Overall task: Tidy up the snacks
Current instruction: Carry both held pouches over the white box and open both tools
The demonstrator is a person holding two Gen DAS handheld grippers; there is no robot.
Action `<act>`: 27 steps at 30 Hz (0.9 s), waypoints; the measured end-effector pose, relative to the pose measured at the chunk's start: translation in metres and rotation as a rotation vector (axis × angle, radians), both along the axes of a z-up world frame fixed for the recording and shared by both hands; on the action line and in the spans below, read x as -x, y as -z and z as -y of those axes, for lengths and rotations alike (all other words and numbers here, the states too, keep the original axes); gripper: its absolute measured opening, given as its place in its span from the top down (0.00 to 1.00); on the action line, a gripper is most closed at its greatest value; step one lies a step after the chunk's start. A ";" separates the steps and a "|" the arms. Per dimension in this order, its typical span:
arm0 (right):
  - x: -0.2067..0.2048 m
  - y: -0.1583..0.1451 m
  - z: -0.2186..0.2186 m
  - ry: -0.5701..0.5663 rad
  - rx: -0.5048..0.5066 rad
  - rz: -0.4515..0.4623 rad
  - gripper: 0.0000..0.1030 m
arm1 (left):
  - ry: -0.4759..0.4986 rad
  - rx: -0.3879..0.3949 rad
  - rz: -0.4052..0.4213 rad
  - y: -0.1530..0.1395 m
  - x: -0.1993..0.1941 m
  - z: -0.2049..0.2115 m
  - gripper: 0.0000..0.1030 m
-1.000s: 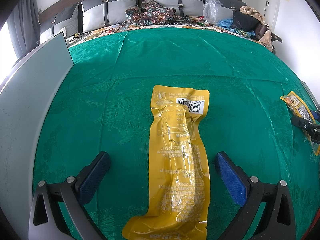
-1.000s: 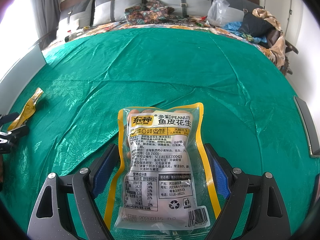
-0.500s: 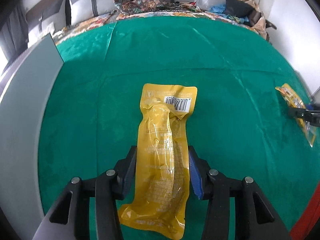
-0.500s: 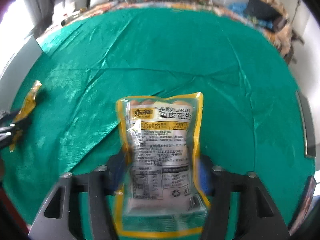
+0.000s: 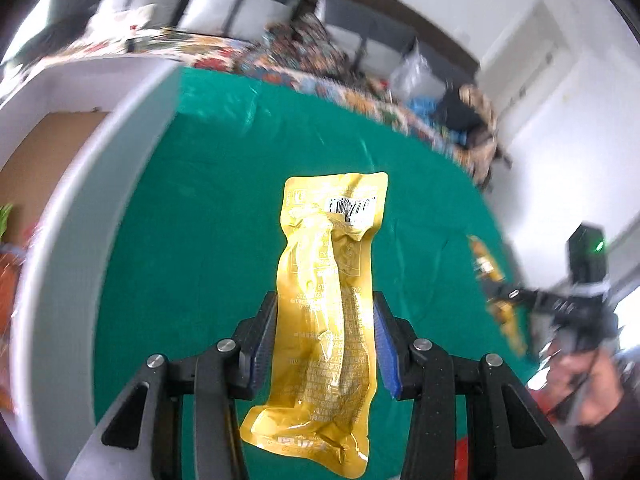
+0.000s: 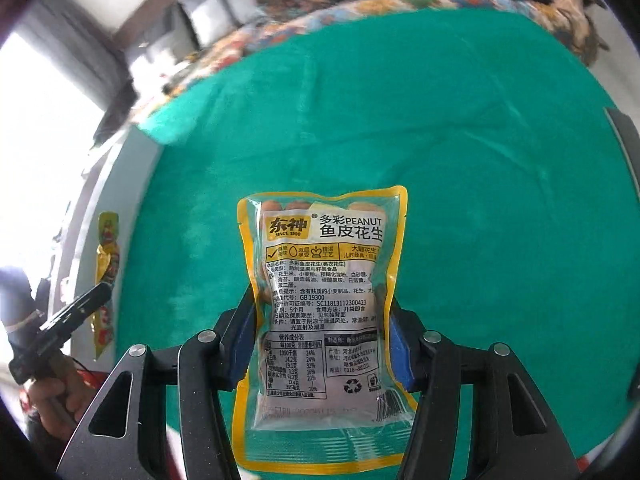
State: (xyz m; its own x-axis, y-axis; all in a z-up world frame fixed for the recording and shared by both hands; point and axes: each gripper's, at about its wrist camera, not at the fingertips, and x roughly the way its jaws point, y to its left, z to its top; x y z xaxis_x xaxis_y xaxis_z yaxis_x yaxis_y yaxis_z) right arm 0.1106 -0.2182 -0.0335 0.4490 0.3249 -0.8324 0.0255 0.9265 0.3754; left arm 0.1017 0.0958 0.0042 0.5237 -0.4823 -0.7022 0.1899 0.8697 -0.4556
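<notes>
A long yellow vacuum pouch point(image 5: 332, 300) with a barcode at its far end hangs above the green cloth point(image 5: 200, 208), and my left gripper point(image 5: 325, 308) is shut on its middle, blue pads pressing both sides. In the right wrist view a clear peanut packet point(image 6: 324, 300) with a yellow border and printed label is lifted off the cloth point(image 6: 440, 140); my right gripper point(image 6: 322, 308) is shut on its lower half. Each gripper shows at the edge of the other's view: the left gripper point(image 6: 102, 294) with its yellow pouch point(image 6: 107, 264), the right gripper point(image 5: 505, 295) with the packet point(image 5: 486, 264).
A grey box wall point(image 5: 80, 208) runs along the left of the cloth, with a brown floor and colourful packets point(image 5: 8, 272) inside. Another grey edge point(image 6: 628, 148) lies at the cloth's right. Pillows point(image 5: 240, 4) and clutter lie beyond. A person's hand point(image 6: 52, 396) holds the left gripper.
Both grippers closed on their packets, which lay flat on the cloth, and lifted them. Both views have tilted and risen; the box at the left now shows its inside.
</notes>
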 end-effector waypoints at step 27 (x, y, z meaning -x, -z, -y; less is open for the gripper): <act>-0.031 -0.018 -0.472 -0.608 -0.066 0.112 0.30 | -0.556 -0.398 0.010 -0.006 0.048 -0.274 0.11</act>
State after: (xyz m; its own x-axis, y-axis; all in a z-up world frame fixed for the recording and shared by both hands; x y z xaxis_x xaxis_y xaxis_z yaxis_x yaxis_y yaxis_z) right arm 0.1419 0.2537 -0.0152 0.2504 0.5990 -0.7606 -0.5425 0.7375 0.4022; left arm 0.0533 0.3695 0.0104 0.6267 0.1538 -0.7639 -0.3306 0.9402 -0.0819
